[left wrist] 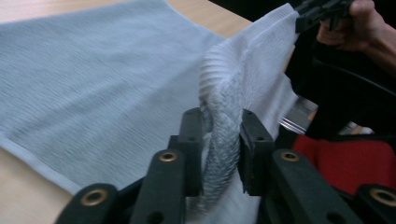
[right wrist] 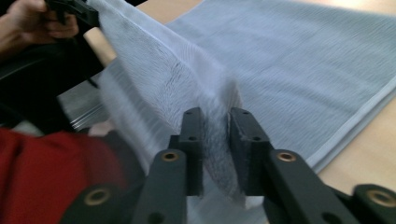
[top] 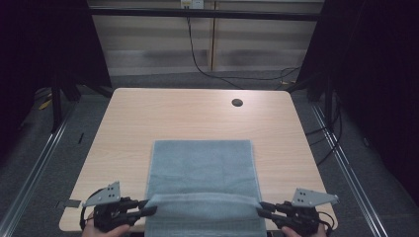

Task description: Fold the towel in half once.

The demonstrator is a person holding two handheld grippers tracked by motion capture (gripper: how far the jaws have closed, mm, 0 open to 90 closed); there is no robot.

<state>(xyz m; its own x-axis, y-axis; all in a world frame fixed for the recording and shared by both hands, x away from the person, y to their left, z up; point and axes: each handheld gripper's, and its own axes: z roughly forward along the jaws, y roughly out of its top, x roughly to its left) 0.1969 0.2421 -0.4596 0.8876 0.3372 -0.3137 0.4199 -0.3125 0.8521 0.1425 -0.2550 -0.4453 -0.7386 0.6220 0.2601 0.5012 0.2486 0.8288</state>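
The left gripper (top: 150,210) pinches the near left corner of a grey towel (top: 202,170), and the right gripper (top: 261,208) pinches its near right corner; each pair of jaws stands narrow with a bunched fold of cloth between the pads. Between the two grippers the towel's near edge is lifted into a low ridge, while the rest of the cloth lies flat on the pale wooden worktop (top: 128,128), spread from the near middle toward the centre. The towel is a plain light grey rectangle with a fine ribbed weave and a narrow hemmed border. The left gripper view brings the weave up close: a thick rolled fold (left wrist: 219,140) stands upright between the black jaws, and beyond it the raised edge runs to the right gripper (left wrist: 303,21), held in a hand (left wrist: 359,23), with a patch of red fabric (left wrist: 355,163) low at the right. The right gripper view shows a thinner, blurred fold (right wrist: 219,144) between its jaws, the hemmed border (right wrist: 355,123) lying on the worktop, and the left gripper (right wrist: 91,18) with its hand (right wrist: 32,23) at the far end of the lifted edge, red cloth (right wrist: 42,177) below. The high view alone gives the whole layout: a round cable hole (top: 237,102) near the worktop's far edge, a black cable (top: 197,61) on the floor beyond, and the grey plate (top: 106,193) on top of the left gripper
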